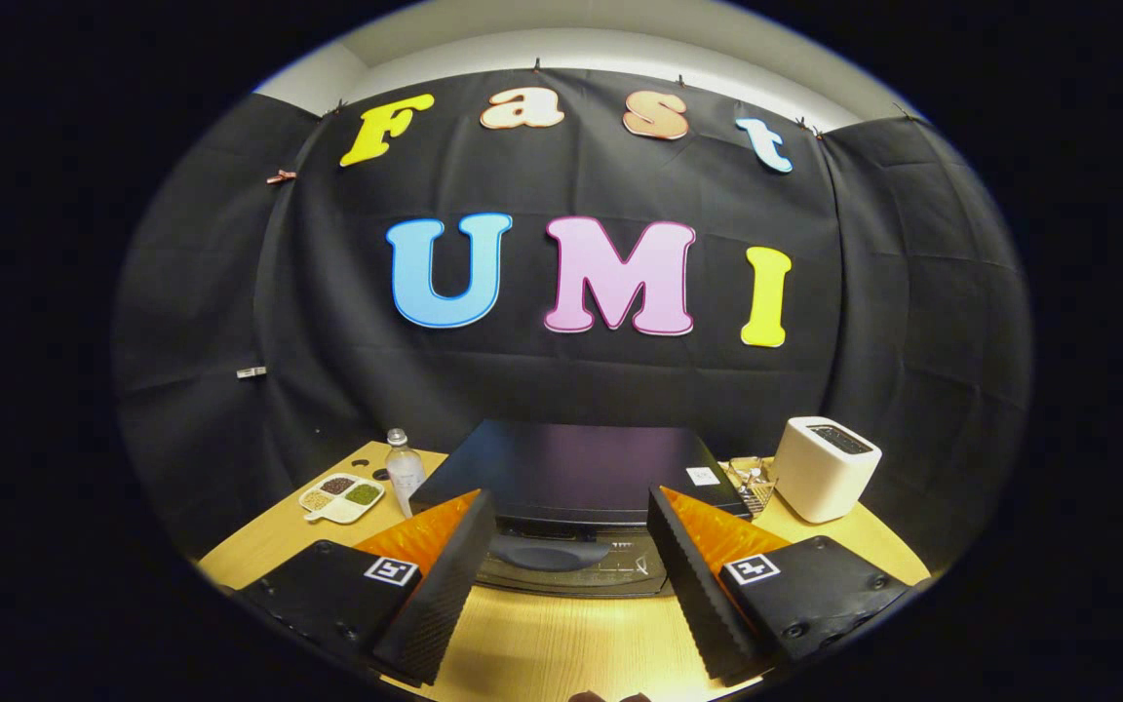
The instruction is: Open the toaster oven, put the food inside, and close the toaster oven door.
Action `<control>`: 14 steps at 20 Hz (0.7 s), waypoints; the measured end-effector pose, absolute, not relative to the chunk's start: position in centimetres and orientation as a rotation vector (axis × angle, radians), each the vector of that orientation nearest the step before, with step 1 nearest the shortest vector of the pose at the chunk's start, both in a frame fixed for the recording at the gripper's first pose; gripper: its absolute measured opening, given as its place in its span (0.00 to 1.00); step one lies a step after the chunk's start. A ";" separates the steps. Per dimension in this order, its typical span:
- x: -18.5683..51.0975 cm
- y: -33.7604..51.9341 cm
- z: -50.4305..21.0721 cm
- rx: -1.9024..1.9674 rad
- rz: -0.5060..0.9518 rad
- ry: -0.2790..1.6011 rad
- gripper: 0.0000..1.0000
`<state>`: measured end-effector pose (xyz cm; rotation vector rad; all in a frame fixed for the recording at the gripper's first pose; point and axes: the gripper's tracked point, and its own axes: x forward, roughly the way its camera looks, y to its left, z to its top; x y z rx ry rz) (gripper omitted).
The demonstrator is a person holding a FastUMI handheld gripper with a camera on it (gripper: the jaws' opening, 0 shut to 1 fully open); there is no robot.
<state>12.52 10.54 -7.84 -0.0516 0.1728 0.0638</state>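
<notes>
A black toaster oven [581, 468] stands on the wooden table [542, 643], straight ahead of me, seen from above and in front. Its door [571, 570] is shut, and the dark handle [547, 556] on it lies in the gap just beyond my fingertips. My gripper [571, 546] is open, with nothing between its black ribbed fingers [449, 585], and hangs above the table in front of the oven. I cannot make out the food for sure.
Left of the oven are a clear plastic bottle [405, 470] and a white divided dish [341, 497] of grains. To its right a white pop-up toaster [825, 466] stands beside a small heap of wrapped items [749, 478]. Black cloth walls close the booth behind.
</notes>
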 end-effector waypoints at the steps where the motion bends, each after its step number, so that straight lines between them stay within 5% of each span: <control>1: 13.5 10.6 -8.9 -0.047 0.058 0.191 0.98; 14: 18.6 11.1 -16.7 0.009 0.026 0.357 0.99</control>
